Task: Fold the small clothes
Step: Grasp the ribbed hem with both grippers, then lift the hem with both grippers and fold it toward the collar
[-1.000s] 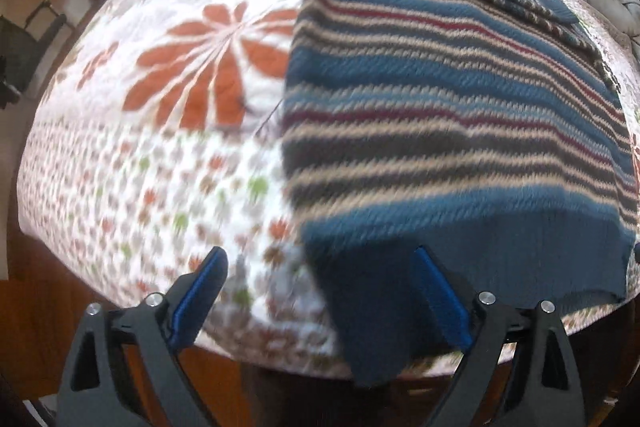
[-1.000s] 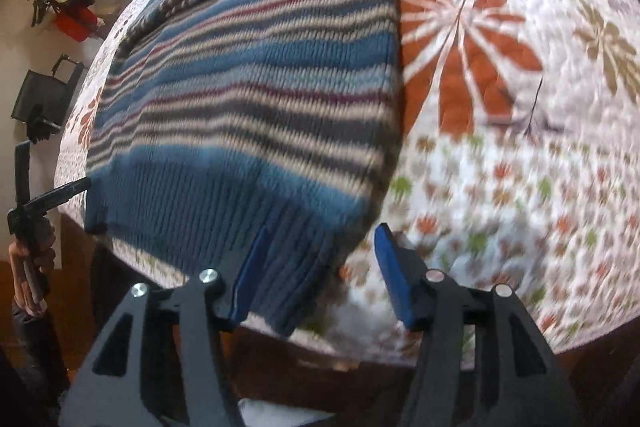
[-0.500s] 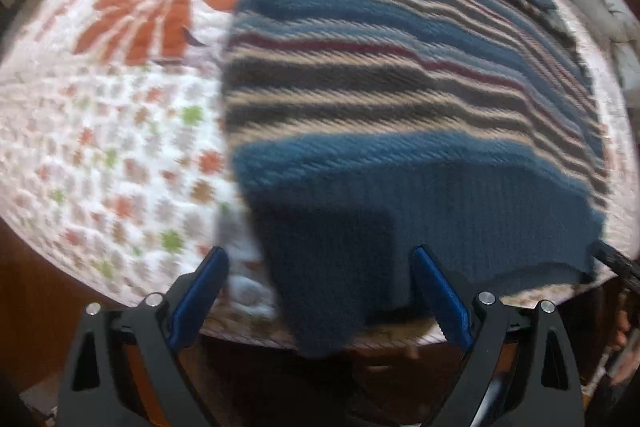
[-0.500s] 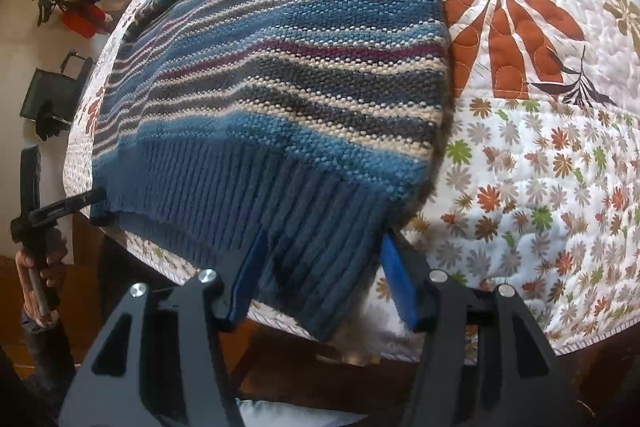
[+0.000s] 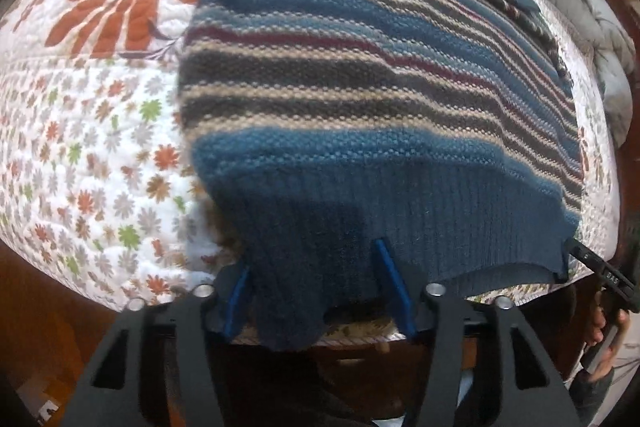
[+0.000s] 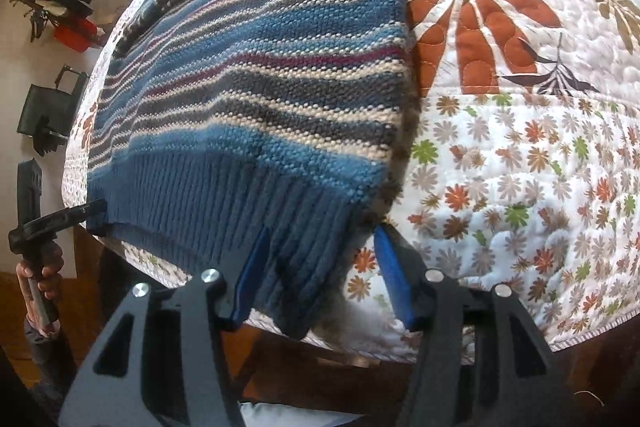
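One striped sweater (image 5: 360, 99), two claws at its ribbed hem

Nearest, the left claw (image 5: 316, 287) has just been closing, with the hem corner between its blue pads; whether they're actually pressing can't be told, and the sweater is framed closer than a second ago. The right claw (image 6: 320, 275) is parted around the other corner. The sweater is spread flat on the floral quilt (image 6: 520, 155). Partial lettering on the far claw can't be read.

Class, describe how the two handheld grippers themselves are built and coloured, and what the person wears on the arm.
The left gripper and right gripper look alike: black angular frames with cut-out windows, silver round bolts, and blue pads lining the jaws. The left gripper's black handle is straight and grooved, and a dark sleeve covers the wrist.
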The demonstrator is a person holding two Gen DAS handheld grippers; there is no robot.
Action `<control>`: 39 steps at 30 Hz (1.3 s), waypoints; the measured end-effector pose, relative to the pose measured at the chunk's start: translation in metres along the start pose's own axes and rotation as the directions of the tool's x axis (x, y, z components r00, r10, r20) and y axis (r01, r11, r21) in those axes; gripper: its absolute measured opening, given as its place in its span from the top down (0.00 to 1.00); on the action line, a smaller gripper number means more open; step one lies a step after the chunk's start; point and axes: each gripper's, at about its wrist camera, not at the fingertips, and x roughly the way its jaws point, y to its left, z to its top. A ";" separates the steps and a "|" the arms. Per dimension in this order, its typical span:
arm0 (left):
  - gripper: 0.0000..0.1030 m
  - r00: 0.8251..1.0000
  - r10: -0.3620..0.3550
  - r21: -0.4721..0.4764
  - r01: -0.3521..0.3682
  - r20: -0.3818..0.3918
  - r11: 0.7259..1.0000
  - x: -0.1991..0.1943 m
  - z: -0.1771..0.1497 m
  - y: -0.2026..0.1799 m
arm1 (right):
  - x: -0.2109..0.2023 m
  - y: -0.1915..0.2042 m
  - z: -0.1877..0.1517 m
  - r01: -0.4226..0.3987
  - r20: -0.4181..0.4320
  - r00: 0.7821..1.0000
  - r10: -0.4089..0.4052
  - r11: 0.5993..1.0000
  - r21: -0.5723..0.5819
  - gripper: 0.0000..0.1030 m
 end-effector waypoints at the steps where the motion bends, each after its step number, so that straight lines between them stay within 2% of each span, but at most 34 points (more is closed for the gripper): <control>1: 0.41 1.000 0.020 0.012 -0.020 0.005 1.000 0.001 0.001 -0.005 | 0.001 0.003 0.000 -0.001 -0.002 1.000 0.001 1.000 -0.005 0.46; 4: 0.43 0.999 0.040 0.036 -0.041 0.011 0.999 0.005 0.003 -0.017 | 0.007 0.013 0.002 -0.032 -0.021 0.999 0.031 0.999 -0.022 0.47; 6: 0.58 0.998 0.054 0.048 -0.054 0.021 0.997 0.006 0.006 -0.026 | 0.009 0.017 0.004 -0.023 -0.025 0.999 0.022 0.999 -0.034 0.63; 7: 0.66 0.999 0.039 0.040 -0.040 0.026 0.998 0.004 0.007 -0.027 | 0.009 0.018 0.005 -0.028 -0.029 0.999 0.027 0.999 -0.033 0.77; 8: 0.82 0.999 0.021 0.027 -0.022 0.027 0.999 0.003 0.009 -0.027 | 0.008 0.018 0.005 -0.041 -0.028 0.999 0.040 0.999 -0.026 0.90; 10: 0.85 0.999 -0.038 -0.007 0.039 0.023 0.999 -0.002 0.010 -0.021 | 0.003 0.018 0.006 -0.070 -0.023 0.997 0.069 0.997 -0.027 0.91; 15: 0.86 0.995 -0.066 -0.003 0.067 0.073 0.998 -0.025 -0.002 -0.006 | -0.029 0.021 0.005 -0.144 0.034 0.989 0.147 0.987 -0.076 0.92; 19: 0.86 0.992 -0.075 0.002 0.076 0.098 0.997 -0.043 -0.014 0.001 | -0.048 0.024 -0.001 -0.154 0.040 0.986 0.160 0.980 -0.122 0.93; 22: 0.86 0.990 -0.089 0.017 0.087 0.111 0.996 -0.060 -0.023 0.013 | -0.057 0.015 -0.002 -0.184 0.040 0.981 0.189 0.977 -0.104 0.93; 24: 0.86 0.986 -0.124 0.015 0.124 0.114 0.992 -0.070 -0.017 0.016 | -0.062 0.008 0.002 -0.228 0.050 0.971 0.233 0.969 -0.093 0.93; 27: 0.87 0.976 -0.176 0.025 0.174 0.131 0.984 -0.085 0.001 0.012 | -0.072 0.005 0.020 -0.286 0.070 0.954 0.292 0.954 -0.087 0.93; 34: 0.86 0.966 -0.165 0.066 0.155 0.199 0.986 -0.110 0.066 -0.009 | -0.100 0.019 0.092 -0.238 0.144 0.955 0.260 0.960 -0.150 0.93; 39: 0.86 0.956 -0.167 0.040 0.163 0.239 0.986 -0.103 0.140 -0.024 | -0.096 0.015 0.169 -0.196 0.178 0.960 0.217 0.973 -0.125 0.93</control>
